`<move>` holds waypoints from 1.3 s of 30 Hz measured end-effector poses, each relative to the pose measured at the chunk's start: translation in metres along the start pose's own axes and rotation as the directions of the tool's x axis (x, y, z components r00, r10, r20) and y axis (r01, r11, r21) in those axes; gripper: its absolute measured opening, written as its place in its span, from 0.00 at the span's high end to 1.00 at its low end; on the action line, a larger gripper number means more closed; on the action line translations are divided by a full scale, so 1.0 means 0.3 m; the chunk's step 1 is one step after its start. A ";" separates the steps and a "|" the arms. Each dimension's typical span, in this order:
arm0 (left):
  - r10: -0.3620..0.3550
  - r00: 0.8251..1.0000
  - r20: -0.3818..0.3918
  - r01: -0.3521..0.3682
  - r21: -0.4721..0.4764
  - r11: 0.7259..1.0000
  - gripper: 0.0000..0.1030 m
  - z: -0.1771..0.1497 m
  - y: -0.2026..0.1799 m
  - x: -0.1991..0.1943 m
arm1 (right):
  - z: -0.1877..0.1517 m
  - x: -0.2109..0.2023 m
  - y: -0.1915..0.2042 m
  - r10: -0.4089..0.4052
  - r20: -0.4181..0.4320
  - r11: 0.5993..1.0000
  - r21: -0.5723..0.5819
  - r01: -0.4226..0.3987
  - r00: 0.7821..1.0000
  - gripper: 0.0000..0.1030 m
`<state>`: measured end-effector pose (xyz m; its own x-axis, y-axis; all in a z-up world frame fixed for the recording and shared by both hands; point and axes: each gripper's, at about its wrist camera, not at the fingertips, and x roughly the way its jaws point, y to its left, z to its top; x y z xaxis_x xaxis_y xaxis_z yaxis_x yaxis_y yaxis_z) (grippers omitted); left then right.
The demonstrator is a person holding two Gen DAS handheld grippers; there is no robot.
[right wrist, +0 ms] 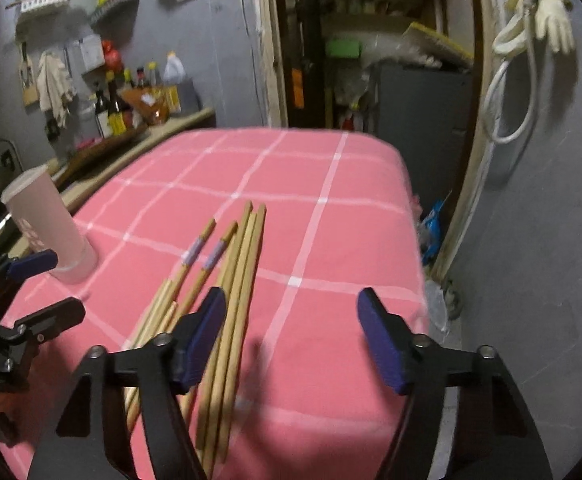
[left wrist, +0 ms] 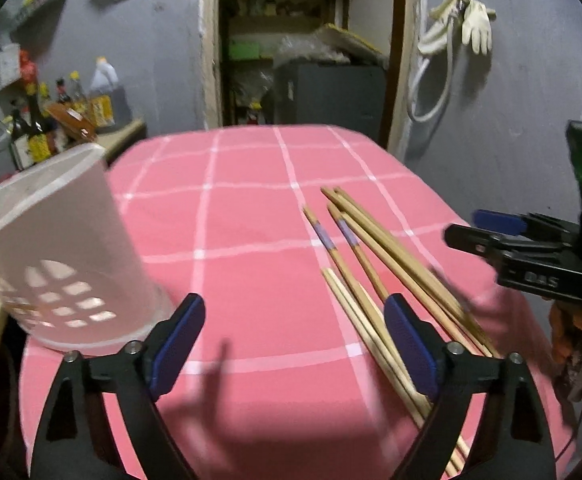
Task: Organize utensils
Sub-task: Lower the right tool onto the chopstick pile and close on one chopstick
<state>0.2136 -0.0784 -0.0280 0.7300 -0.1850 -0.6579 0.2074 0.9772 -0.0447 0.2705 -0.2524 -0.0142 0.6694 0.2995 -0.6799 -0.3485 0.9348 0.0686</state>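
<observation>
Several wooden chopsticks (left wrist: 371, 264) lie in a loose bundle on the pink checked tablecloth (left wrist: 251, 208); two have purple bands. They also show in the right wrist view (right wrist: 227, 280). A white perforated utensil holder (left wrist: 55, 248) stands at the table's left edge, also in the right wrist view (right wrist: 47, 224). My left gripper (left wrist: 295, 340) is open and empty above the cloth, its right finger over the chopsticks. My right gripper (right wrist: 291, 336) is open and empty, its left finger over the chopsticks. The right gripper also shows in the left wrist view (left wrist: 491, 232).
A counter with sauce bottles (left wrist: 51, 120) stands behind the table at the left. An open doorway to a storage room (left wrist: 303, 48) is at the back. A hose and gloves (left wrist: 463, 28) hang on the grey wall at the right. The table's right edge (right wrist: 415, 240) drops off.
</observation>
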 end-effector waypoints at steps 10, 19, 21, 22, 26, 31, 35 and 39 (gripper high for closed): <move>-0.108 0.978 -0.178 0.098 -0.066 0.993 0.53 -0.024 0.022 0.131 | 0.025 0.095 0.018 0.078 -0.088 0.997 -0.008 -0.079 0.993 0.64; -0.109 0.973 -0.204 0.102 -0.047 0.994 0.67 -0.009 0.001 0.162 | 0.048 0.143 0.031 0.072 -0.125 0.997 -0.032 -0.077 0.990 0.72; -0.119 0.970 -0.212 0.110 -0.055 0.992 0.69 -0.009 0.002 0.159 | 0.046 0.146 0.031 0.077 -0.129 0.996 -0.027 -0.081 0.989 0.73; -0.121 0.969 -0.216 0.112 -0.057 0.992 0.71 -0.008 0.004 0.157 | 0.047 0.148 0.030 0.079 -0.131 0.996 -0.027 -0.083 0.988 0.73; -0.136 0.962 -0.238 0.123 -0.067 0.990 0.75 -0.001 0.008 0.159 | 0.051 0.152 0.035 0.083 -0.143 0.995 -0.037 -0.089 0.986 0.76; -0.157 0.950 -0.270 0.134 -0.102 0.986 0.76 0.016 0.009 0.173 | 0.078 0.181 0.040 0.076 -0.175 0.996 -0.038 -0.084 0.982 0.76; -0.162 0.945 -0.283 0.131 -0.126 0.983 0.76 0.029 0.010 0.185 | 0.098 0.247 0.039 0.065 -0.215 0.998 -0.005 -0.067 0.975 0.76; -0.169 0.940 -0.295 0.131 -0.147 0.981 0.79 0.038 0.012 0.190 | 0.127 0.274 0.044 0.055 -0.219 0.998 0.028 -0.050 0.974 0.75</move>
<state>0.2635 -0.0865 -0.0572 0.4591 -0.3088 -0.8330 0.2030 0.9493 -0.2401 0.3461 -0.2081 -0.0413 0.4897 0.3011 -0.8182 -0.3632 0.9236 0.1225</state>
